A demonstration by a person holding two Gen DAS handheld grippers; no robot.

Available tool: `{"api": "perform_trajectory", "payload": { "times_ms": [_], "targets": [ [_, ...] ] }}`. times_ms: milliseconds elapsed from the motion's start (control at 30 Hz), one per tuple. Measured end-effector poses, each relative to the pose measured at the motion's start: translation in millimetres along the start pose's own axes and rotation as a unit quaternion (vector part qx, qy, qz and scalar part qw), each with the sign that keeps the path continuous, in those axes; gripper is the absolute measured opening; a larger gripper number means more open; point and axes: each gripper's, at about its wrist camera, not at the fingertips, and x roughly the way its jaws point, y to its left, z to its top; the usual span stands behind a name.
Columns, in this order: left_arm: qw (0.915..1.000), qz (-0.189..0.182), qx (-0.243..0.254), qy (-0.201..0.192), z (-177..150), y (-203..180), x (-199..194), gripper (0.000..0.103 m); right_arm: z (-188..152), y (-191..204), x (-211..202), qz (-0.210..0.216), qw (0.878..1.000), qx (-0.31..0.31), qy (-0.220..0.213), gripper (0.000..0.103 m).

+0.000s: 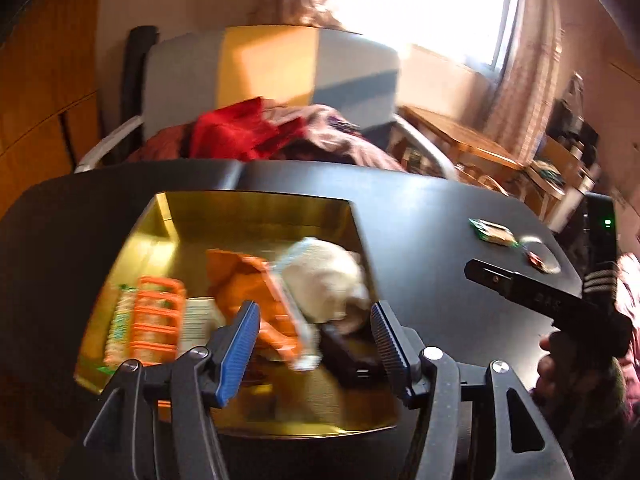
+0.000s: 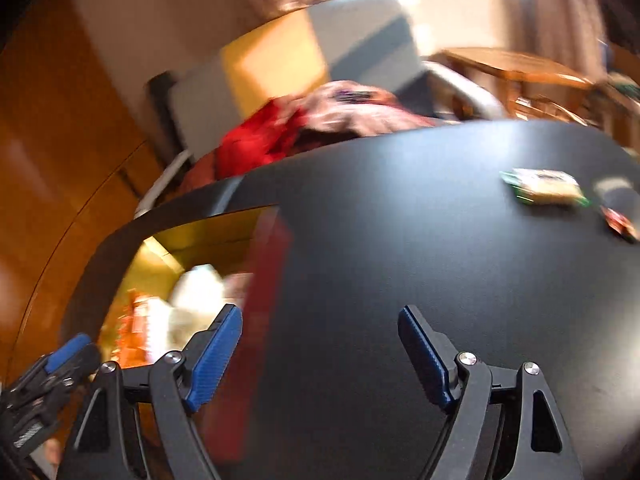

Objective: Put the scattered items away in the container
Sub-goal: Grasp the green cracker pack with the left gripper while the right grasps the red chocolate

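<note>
A gold tin container [image 1: 256, 210] sits on the black table [image 1: 432, 232]. It holds an orange packet [image 1: 256, 300], a white bundle [image 1: 324, 272], an orange-banded packet [image 1: 148, 320] and a dark object [image 1: 352, 356]. My left gripper [image 1: 314, 326] is open and empty above the container's near side. My right gripper [image 2: 320, 330] is open and empty over the table, right of the container's red outer wall [image 2: 260, 300]. A green snack packet [image 1: 493, 232] [image 2: 544, 187] and a small red wrapped item [image 1: 536, 262] [image 2: 620, 220] lie on the table's far right.
A chair [image 1: 272, 68] with red and pink clothes [image 1: 256, 128] stands behind the table. A wooden side table [image 1: 460, 136] stands at the back right. The right gripper's body [image 1: 560, 300] shows at the right of the left wrist view.
</note>
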Motion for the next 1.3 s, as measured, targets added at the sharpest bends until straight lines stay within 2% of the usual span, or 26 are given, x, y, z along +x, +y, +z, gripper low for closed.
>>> {"api": "perform_trajectory", "payload": {
  "times_ms": [167, 300, 400, 467, 667, 800, 967, 1067, 1200, 1267, 1300],
  "targets": [
    [0.9968, -0.039, 0.064, 0.027, 16, -67, 24, 0.060, 1, -71, -20, -0.044, 0.997, 0.053, -0.017, 0.082],
    [0.9905, -0.066, 0.111, 0.047, 35, -123, 53, 0.060, 18, -129, -27, -0.074, 0.994, 0.081, -0.027, 0.082],
    [0.9857, -0.084, 0.129, 0.070, 49, -163, 82, 0.060, 31, -172, -32, -0.096, 0.990, 0.101, -0.035, 0.082],
    [0.9847, -0.081, 0.133, 0.078, 47, -169, 95, 0.060, 47, -191, -29, -0.109, 0.988, 0.103, -0.039, 0.082],
    [0.9810, -0.073, 0.147, 0.104, 40, -188, 133, 0.060, 119, -200, 16, -0.092, 0.994, 0.055, -0.031, 0.082],
    [0.9780, -0.067, 0.156, 0.121, 35, -201, 159, 0.060, 158, -177, 72, -0.097, 0.995, -0.011, 0.000, 0.082],
    [0.9804, -0.055, 0.139, 0.129, 37, -191, 177, 0.060, 171, -167, 127, -0.116, 0.991, -0.044, 0.057, 0.081],
    [0.9832, -0.048, 0.123, 0.126, 42, -184, 180, 0.060, 158, -165, 133, -0.081, 0.992, -0.041, 0.085, 0.082],
    [0.9867, -0.043, 0.111, 0.111, 51, -180, 178, 0.060, 121, -150, 112, 0.033, 0.991, -0.038, 0.122, 0.079],
    [0.9867, -0.045, 0.113, 0.108, 57, -182, 178, 0.060, 107, -145, 92, 0.069, 0.989, -0.043, 0.120, 0.078],
    [0.9865, -0.047, 0.116, 0.105, 60, -185, 179, 0.060, 105, -150, 80, 0.068, 0.991, -0.038, 0.106, 0.078]
  ]
}}
